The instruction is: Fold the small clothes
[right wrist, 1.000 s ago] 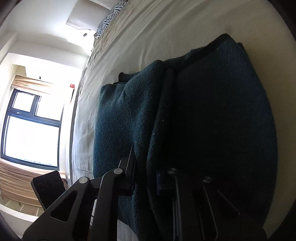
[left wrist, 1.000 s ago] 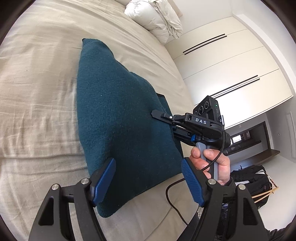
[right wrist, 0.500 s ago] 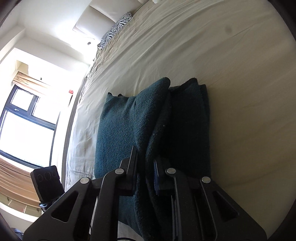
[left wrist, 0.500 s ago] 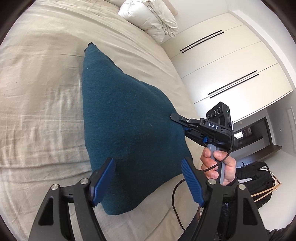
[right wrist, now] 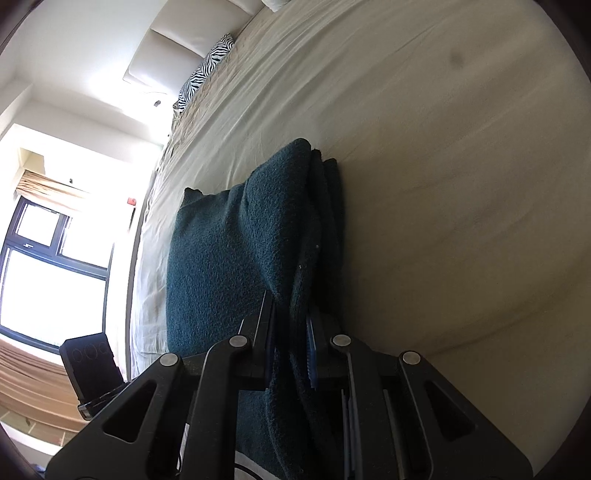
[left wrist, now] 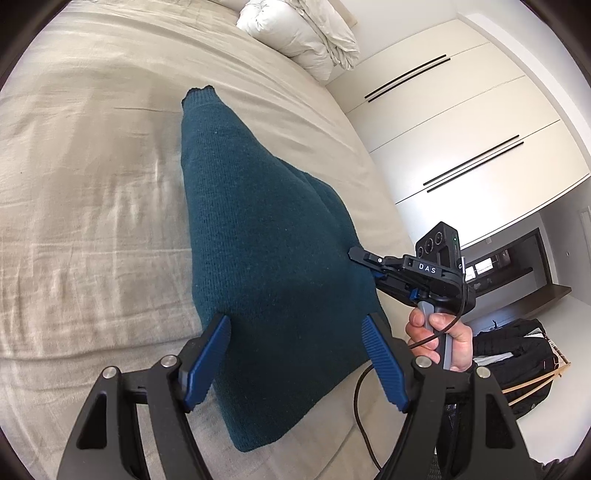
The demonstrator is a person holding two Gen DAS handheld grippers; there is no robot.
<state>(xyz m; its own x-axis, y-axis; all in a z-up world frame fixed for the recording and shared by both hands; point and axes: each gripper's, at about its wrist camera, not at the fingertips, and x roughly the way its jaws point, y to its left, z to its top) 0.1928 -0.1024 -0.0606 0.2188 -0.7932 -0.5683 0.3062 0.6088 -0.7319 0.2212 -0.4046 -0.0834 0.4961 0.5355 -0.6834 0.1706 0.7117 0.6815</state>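
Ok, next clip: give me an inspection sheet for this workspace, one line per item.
Surface: bed under a beige, lightly creased sheet.
Job's things: one teal sweater, partly lifted off the bed at its right edge, the rest lying on the sheet.
Clutter: nothing seen near the sweater; a white duvet is bunched at the far end, and a zebra pillow lies by the headboard.
Grippers: left gripper open, over the sweater's near end, gripping nothing; right gripper shut on the sweater's edge.
Cables: black cable hangs from the right gripper across the bed edge.
Surroundings: white wardrobe, window, black backpack on the floor.
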